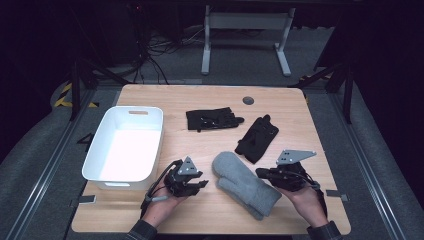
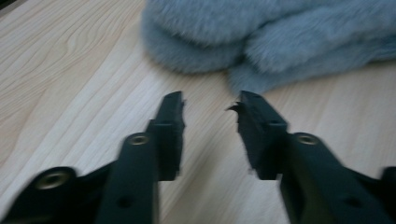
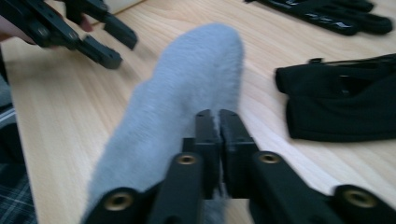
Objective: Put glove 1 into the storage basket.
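Observation:
Grey fuzzy mittens (image 1: 245, 185), seemingly two stacked, lie on the wooden table (image 1: 200, 220) near its front edge. My right gripper (image 1: 260, 173) comes in from their right side. In the right gripper view its jaws (image 3: 218, 116) are pressed together on a fold of the grey mitten (image 3: 187, 93). My left gripper (image 1: 202, 182) is held just left of the mittens and points at them. In the left gripper view its jaws (image 2: 210, 105) stand apart over bare wood, a short way from the mittens (image 2: 261, 42), with nothing between them.
A white plastic bin (image 1: 95, 150) stands at the left of the table, right behind my left hand. Two black gloves (image 1: 212, 119) (image 1: 256, 138) lie behind the mittens. A round grommet (image 1: 248, 100) sits near the far edge.

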